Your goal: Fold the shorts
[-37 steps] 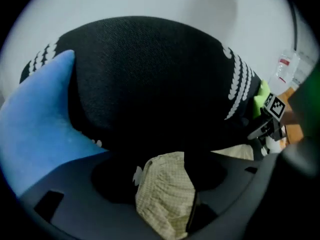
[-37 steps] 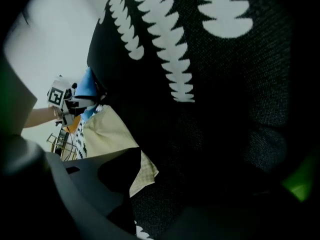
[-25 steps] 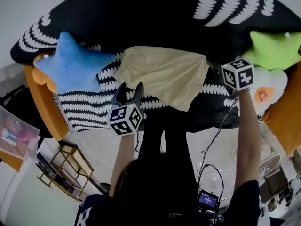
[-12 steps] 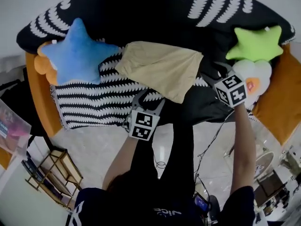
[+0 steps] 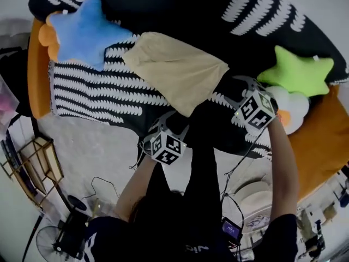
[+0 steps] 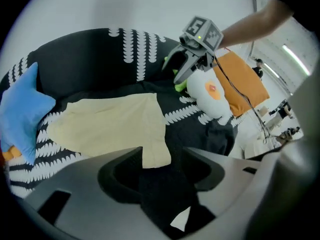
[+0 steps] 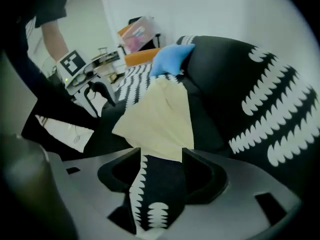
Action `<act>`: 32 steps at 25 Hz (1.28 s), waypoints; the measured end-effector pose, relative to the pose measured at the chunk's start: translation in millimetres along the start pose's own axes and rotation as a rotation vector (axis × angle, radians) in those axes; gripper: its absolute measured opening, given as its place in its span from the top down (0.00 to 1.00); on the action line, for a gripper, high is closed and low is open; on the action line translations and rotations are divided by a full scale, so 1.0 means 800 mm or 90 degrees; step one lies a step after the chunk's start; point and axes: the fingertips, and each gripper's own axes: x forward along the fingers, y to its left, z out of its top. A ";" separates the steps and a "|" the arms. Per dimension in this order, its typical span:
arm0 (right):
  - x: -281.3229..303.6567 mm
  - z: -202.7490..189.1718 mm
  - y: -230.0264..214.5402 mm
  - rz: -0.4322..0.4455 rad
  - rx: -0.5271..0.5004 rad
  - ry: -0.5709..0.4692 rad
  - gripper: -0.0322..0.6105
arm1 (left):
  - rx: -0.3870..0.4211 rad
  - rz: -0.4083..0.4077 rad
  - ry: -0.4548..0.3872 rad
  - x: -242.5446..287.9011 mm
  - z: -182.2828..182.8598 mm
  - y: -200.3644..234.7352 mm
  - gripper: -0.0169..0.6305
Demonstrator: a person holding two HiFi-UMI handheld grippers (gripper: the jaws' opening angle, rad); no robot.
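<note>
The beige shorts (image 5: pixel 174 70) lie spread flat on the black and white patterned sofa cover (image 5: pixel 98 91). They also fill the middle of the left gripper view (image 6: pixel 107 129) and the right gripper view (image 7: pixel 160 116). My left gripper (image 5: pixel 173 121) hovers just off the shorts' near corner. Its jaws have just been closing, they still stand open, and nothing is between them (image 6: pixel 162 156). My right gripper (image 5: pixel 229 91) hangs open to the right of the shorts, over the dark cover, also with nothing between its jaws (image 7: pixel 162 154). Neither gripper touches the cloth.
A blue star pillow (image 5: pixel 82 29) lies left of the shorts. A green star pillow (image 5: pixel 297 72) and a white egg-shaped pillow (image 5: pixel 292 105) sit at the right. Orange cushions (image 5: pixel 322 146) edge the sofa. A wire shelf (image 5: pixel 32 157), cables and a fan stand on the floor.
My left gripper has swung right and back, from beside the blue pillow to the shorts' near corner. The right gripper has rolled and drifted left towards the shorts. The shorts have not moved on the cover.
</note>
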 end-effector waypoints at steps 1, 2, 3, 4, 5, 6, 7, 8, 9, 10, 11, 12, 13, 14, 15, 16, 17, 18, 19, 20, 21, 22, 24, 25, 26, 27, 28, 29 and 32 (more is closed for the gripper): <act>0.002 -0.005 -0.003 0.006 -0.058 0.008 0.54 | 0.005 0.013 0.011 0.010 -0.001 -0.010 0.60; 0.003 -0.007 -0.008 0.006 -0.118 0.010 0.54 | 0.007 0.023 0.020 0.019 -0.002 -0.019 0.60; 0.004 -0.006 -0.014 0.004 -0.177 0.009 0.55 | 0.008 0.031 0.028 0.029 -0.001 -0.027 0.60; 0.007 -0.004 -0.020 0.004 -0.233 0.009 0.59 | 0.011 0.039 0.036 0.038 0.000 -0.033 0.60; 0.012 -0.005 -0.024 0.010 -0.288 0.014 0.61 | 0.016 0.045 0.043 0.048 0.002 -0.038 0.60; 0.017 -0.009 -0.026 0.022 -0.344 0.028 0.59 | 0.021 0.051 0.051 0.058 0.005 -0.042 0.62; 0.023 -0.017 -0.028 0.036 -0.402 0.047 0.58 | 0.022 0.057 0.059 0.068 0.006 -0.045 0.63; 0.030 -0.026 -0.029 0.049 -0.457 0.066 0.58 | 0.018 0.065 0.067 0.079 0.007 -0.047 0.64; 0.038 -0.035 -0.030 0.059 -0.508 0.080 0.58 | 0.009 0.075 0.076 0.091 0.004 -0.046 0.64; 0.047 -0.043 -0.032 0.068 -0.551 0.089 0.58 | -0.003 0.087 0.086 0.102 0.000 -0.041 0.64; 0.058 -0.050 -0.034 0.075 -0.588 0.095 0.59 | -0.016 0.101 0.096 0.114 -0.006 -0.033 0.64; 0.070 -0.056 -0.038 0.082 -0.617 0.099 0.59 | -0.027 0.116 0.106 0.125 -0.012 -0.023 0.64; 0.081 -0.060 -0.042 0.090 -0.642 0.103 0.59 | -0.037 0.129 0.116 0.133 -0.018 -0.012 0.64; 0.093 -0.062 -0.044 0.098 -0.665 0.106 0.59 | -0.041 0.138 0.126 0.140 -0.024 -0.002 0.64; 0.106 -0.063 -0.046 0.105 -0.687 0.111 0.59 | -0.038 0.142 0.136 0.146 -0.030 0.007 0.64; 0.118 -0.064 -0.046 0.112 -0.704 0.117 0.59 | -0.029 0.141 0.143 0.150 -0.035 0.014 0.64; 0.129 -0.067 -0.047 0.118 -0.717 0.128 0.59 | -0.016 0.137 0.144 0.153 -0.037 0.017 0.63; 0.137 -0.071 -0.048 0.124 -0.726 0.141 0.60 | -0.004 0.129 0.138 0.154 -0.036 0.017 0.63; 0.141 -0.077 -0.050 0.133 -0.730 0.153 0.59 | 0.005 0.120 0.124 0.152 -0.033 0.014 0.63; 0.141 -0.082 -0.051 0.146 -0.732 0.163 0.59 | 0.012 0.110 0.107 0.150 -0.029 0.009 0.62; 0.138 -0.087 -0.052 0.163 -0.730 0.169 0.59 | 0.020 0.099 0.091 0.148 -0.024 0.003 0.62; 0.134 -0.092 -0.054 0.182 -0.725 0.173 0.59 | 0.026 0.087 0.081 0.147 -0.018 -0.001 0.62; 0.123 -0.098 -0.063 0.220 -0.710 0.182 0.60 | 0.031 0.058 0.083 0.148 -0.005 -0.006 0.62; 0.118 -0.098 -0.069 0.233 -0.708 0.189 0.64 | 0.030 0.046 0.087 0.148 0.002 -0.004 0.64; 0.114 -0.098 -0.075 0.243 -0.713 0.197 0.68 | 0.030 0.043 0.090 0.146 0.009 0.001 0.69; 0.114 -0.096 -0.077 0.249 -0.726 0.206 0.70 | 0.033 0.054 0.093 0.143 0.010 0.011 0.76; 0.116 -0.094 -0.075 0.253 -0.743 0.213 0.72 | 0.039 0.078 0.098 0.137 0.006 0.025 0.80; 0.122 -0.091 -0.070 0.254 -0.760 0.218 0.72 | 0.046 0.103 0.109 0.133 -0.003 0.039 0.80; 0.135 -0.083 -0.058 0.248 -0.753 0.216 0.75 | 0.076 0.093 0.150 0.138 -0.025 0.052 0.74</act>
